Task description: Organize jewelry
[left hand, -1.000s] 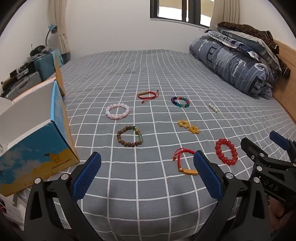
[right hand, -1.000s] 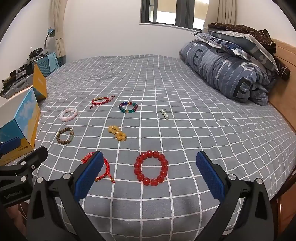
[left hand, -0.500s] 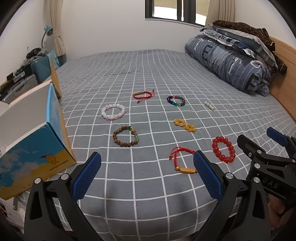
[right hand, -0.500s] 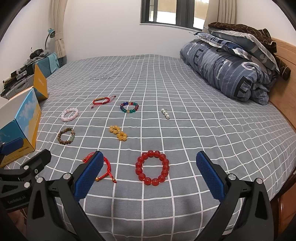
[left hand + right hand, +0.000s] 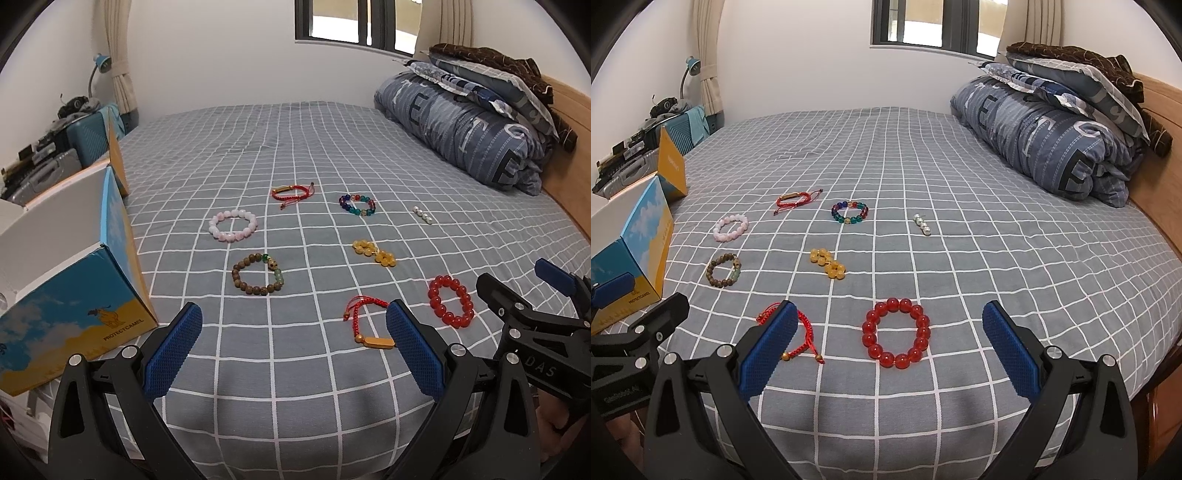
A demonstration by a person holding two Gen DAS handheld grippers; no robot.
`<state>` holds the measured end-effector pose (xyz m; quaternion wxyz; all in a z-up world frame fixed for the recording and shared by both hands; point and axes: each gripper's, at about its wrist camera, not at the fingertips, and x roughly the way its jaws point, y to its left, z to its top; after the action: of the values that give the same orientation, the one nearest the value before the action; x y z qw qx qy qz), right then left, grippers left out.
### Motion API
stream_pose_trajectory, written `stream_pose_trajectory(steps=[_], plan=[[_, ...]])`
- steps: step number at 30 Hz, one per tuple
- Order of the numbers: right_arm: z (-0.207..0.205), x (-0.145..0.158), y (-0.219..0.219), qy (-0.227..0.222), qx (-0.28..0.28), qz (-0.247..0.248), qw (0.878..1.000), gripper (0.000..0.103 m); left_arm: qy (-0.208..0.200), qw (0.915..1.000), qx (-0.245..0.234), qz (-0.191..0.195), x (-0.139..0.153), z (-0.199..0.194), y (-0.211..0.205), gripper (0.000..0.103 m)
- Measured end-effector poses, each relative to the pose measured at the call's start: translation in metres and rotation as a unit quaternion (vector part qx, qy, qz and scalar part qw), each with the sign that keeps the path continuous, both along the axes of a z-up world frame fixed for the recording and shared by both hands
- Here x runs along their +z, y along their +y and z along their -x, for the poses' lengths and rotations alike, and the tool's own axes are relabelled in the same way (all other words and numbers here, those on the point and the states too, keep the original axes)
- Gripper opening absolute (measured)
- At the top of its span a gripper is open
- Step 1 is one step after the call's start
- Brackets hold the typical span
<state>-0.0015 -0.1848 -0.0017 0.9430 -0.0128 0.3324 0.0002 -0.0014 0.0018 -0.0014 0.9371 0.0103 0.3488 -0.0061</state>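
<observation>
Jewelry on a grey checked bedsheet (image 5: 960, 184), eight pieces, all lying flat and apart from one another. Landmark: red bead bracelet (image 5: 896, 333), nearest the bed's front edge. Left of it, red cord bracelet with gold bar (image 5: 364, 320), partly hidden by a gripper finger in both views. Beyond the red bead bracelet, yellow bead piece (image 5: 827, 267), bunched in two clusters. Further beyond, multicolour bead bracelet (image 5: 850, 212); to that one's right, short row of white pearls (image 5: 922, 225); to its left, second red cord bracelet (image 5: 794, 199). Far left of the red bead bracelet, brown wooden bracelet (image 5: 724, 274), with pink bead bracelet (image 5: 730, 227) behind it. Blue and yellow box (image 5: 66, 291) stands at the sheet's left edge. Folded duvet (image 5: 1049, 147) lies far right.

Left gripper (image 5: 293, 350): jaws spread wide, empty. Right gripper (image 5: 890, 350): jaws spread wide, empty, above the red bead bracelet.
</observation>
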Motion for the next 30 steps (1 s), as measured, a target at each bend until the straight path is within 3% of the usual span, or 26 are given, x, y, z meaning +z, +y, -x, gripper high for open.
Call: stream_pose_trajectory(steps=[30], plan=[[0.0006, -0.0023, -0.0018, 0.002, -0.003, -0.002, 1.0, 0.096, 0.003, 1.0, 0.002, 0.003, -0.0019, -0.0012, -0.0007, 0.097]])
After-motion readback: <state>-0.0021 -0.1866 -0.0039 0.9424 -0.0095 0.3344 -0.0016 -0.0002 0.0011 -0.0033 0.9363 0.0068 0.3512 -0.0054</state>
